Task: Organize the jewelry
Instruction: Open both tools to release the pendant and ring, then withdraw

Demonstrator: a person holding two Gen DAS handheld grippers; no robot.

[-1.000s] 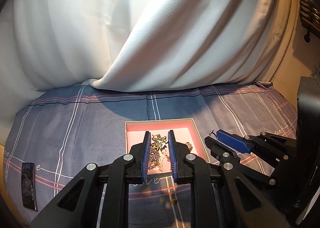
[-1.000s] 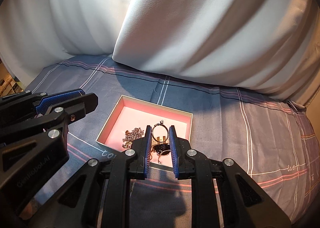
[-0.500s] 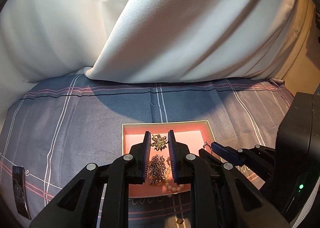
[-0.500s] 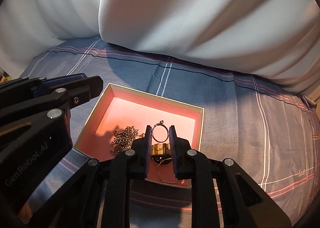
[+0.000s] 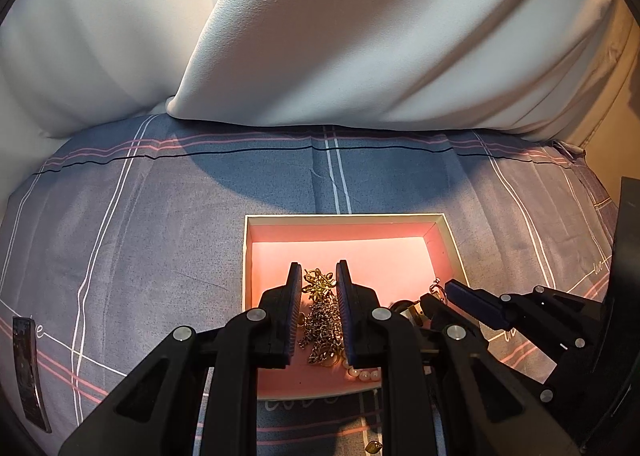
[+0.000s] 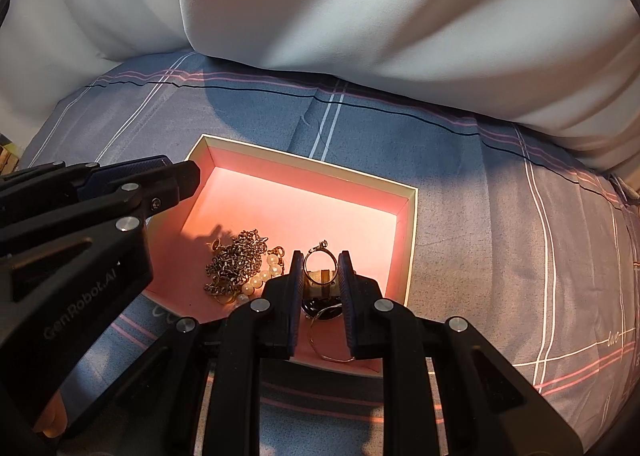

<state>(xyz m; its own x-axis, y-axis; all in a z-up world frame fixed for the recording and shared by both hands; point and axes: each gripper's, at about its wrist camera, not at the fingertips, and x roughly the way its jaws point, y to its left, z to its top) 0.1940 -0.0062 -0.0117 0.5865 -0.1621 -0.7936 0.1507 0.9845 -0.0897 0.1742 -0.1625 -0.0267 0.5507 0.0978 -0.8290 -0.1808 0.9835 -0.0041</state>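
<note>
Left gripper (image 5: 317,288): fingers are hanging nearly clenched, empty, over tangled gold chain (image 5: 320,326).
Right gripper (image 6: 319,270): fingers are hovering nearly clenched, empty, above pink-lined shallow cardboard box (image 6: 412,224).

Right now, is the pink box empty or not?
Not empty. The box holds a chain pile, pearls and a ring.

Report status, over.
Left gripper shut, over chain in box. Right gripper shut on ring, over box. Nothing in the way.
</note>
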